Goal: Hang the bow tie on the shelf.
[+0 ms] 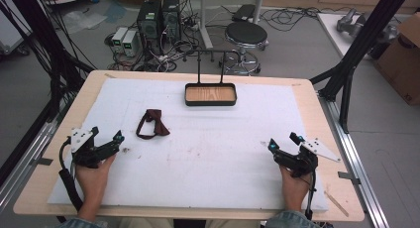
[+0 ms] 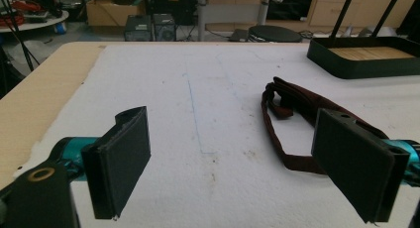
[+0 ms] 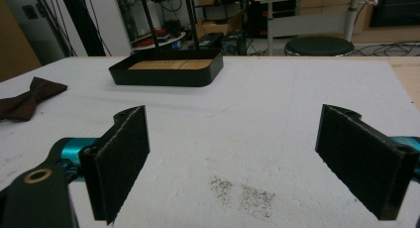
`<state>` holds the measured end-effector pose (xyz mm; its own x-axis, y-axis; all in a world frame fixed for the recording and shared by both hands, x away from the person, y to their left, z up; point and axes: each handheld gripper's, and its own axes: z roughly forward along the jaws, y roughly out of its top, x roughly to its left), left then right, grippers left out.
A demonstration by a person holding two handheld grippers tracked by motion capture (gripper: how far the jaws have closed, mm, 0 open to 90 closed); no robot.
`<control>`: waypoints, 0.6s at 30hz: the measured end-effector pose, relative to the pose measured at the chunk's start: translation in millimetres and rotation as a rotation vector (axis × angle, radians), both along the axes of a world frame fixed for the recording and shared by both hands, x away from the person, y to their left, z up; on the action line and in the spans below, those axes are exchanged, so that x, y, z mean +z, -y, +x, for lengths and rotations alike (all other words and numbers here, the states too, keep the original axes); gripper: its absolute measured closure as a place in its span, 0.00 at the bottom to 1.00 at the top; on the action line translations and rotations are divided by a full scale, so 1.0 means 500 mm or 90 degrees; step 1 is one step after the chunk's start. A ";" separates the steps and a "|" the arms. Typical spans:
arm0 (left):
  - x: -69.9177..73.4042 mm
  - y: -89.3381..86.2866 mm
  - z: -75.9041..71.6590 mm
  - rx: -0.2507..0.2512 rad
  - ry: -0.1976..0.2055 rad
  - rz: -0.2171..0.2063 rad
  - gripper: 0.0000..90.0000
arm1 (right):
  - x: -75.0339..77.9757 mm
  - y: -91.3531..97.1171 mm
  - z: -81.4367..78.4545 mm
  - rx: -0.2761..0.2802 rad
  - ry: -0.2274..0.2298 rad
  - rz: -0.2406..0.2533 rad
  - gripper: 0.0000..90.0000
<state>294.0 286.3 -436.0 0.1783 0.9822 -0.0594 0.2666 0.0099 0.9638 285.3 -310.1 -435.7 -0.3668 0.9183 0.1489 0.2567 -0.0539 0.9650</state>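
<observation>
High view: a dark red bow tie (image 1: pixel 152 124) lies on the white mat (image 1: pixel 208 148) just ahead and right of the left gripper (image 1: pixel 118 139), jaws spread and empty, far nearer than the right gripper (image 1: pixel 282 141), likewise spread wide, with the black tray (image 1: pixel 210 94) beyond

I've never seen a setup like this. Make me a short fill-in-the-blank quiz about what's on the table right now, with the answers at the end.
1. The dark red bow tie lies nearer the person's ____ gripper.
2. The black tray at the far side of the white mat has a ____ bottom and nothing in it.
3. Both the left gripper and the right gripper have their jaws ____, holding nothing.

Missing words: left; wooden; open
</observation>
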 end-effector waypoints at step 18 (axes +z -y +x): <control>0.008 0.011 0.009 -0.018 0.005 0.002 0.20 | 0.000 0.001 0.000 0.002 -0.006 0.003 0.15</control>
